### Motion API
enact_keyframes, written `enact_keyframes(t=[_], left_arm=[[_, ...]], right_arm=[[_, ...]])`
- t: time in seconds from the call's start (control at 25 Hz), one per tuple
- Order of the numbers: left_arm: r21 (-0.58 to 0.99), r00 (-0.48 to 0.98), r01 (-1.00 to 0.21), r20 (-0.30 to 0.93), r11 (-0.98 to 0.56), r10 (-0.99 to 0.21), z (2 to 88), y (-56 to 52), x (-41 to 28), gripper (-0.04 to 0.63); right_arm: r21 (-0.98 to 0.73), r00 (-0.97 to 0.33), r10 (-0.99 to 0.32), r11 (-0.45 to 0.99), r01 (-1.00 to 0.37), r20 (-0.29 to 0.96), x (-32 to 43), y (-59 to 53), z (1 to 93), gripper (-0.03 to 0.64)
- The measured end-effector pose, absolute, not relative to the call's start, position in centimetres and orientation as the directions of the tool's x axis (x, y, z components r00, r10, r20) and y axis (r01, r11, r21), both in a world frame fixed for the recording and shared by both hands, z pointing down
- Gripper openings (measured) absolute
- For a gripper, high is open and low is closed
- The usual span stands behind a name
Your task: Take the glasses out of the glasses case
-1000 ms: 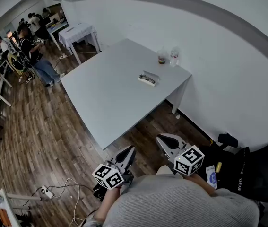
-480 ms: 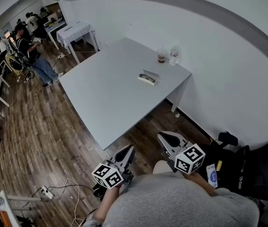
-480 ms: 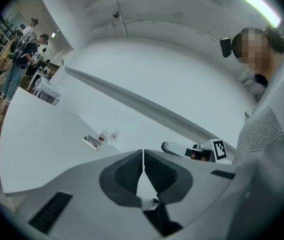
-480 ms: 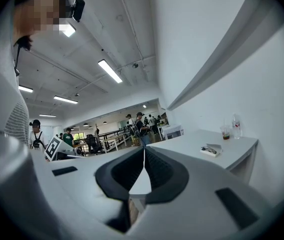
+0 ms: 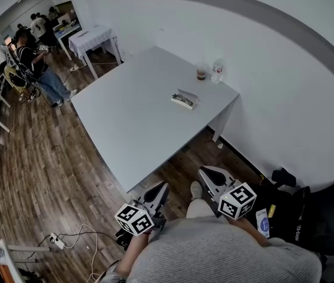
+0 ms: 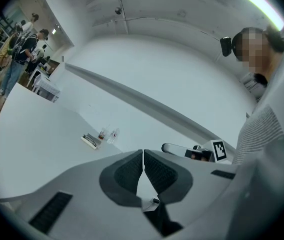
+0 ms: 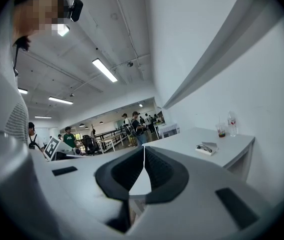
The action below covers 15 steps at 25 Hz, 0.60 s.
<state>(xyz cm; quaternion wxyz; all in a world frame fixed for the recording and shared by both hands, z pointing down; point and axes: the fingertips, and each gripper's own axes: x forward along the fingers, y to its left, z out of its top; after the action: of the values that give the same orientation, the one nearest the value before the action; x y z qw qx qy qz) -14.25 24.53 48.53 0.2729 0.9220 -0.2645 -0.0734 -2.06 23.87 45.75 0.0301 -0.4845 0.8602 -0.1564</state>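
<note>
The left hand-held gripper (image 6: 143, 154) is staying clenched on nothing, its dark pads pressing flat together along one thin seam. The right hand-held gripper (image 7: 144, 151) is doing the same, jaws meeting with nothing between them. In the head view both are hanging at 6 o'clock, just in front of the person's grey shirt (image 5: 225, 252), side by side but not touching, each pointing toward 12 o'clock. They are hovering over the wood floor (image 5: 49, 158) off the near edge of the surface (image 5: 131, 128).

The case (image 5: 184, 99) is lying on the surface toward its far right end, at about 12 o'clock from the grippers and well apart from them. The glasses (image 5: 182, 98) are resting in it, showing as a dark frame against the white case. A cup (image 5: 201, 71) and a bottle (image 5: 217, 71) are standing just beside each other near the far corner, at 1 o'clock from the case and apart from it.

A shoe (image 5: 195, 190) is showing between the two grippers. A black chair (image 5: 326, 211) is sitting at 4 o'clock. A smaller table (image 5: 96, 40) is standing at 11 o'clock, with people (image 5: 34, 61) gathering at 10 o'clock. A cable (image 5: 81, 234) is lying on the floor at 7 o'clock.
</note>
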Motion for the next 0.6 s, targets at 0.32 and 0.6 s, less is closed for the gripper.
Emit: enact_keyframes(t=[0.32, 0.6], left_arm=[[0.517, 0.812, -0.495, -0.01, -0.698, -0.584, 47.7, 18.4, -13.0, 0.02], [0.498, 0.781, -0.536, -0.013, -0.682, -0.624, 46.1, 12.2, -10.9, 0.02]], right_arm=[[-0.281, -0.543, -0.836, 0.505, -0.816, 0.078, -0.5, 16.9, 44.7, 0.014], [-0.288, -0.547, -0.834, 0.508, -0.811, 0.07, 2.1, 10.2, 43.8, 0.014]])
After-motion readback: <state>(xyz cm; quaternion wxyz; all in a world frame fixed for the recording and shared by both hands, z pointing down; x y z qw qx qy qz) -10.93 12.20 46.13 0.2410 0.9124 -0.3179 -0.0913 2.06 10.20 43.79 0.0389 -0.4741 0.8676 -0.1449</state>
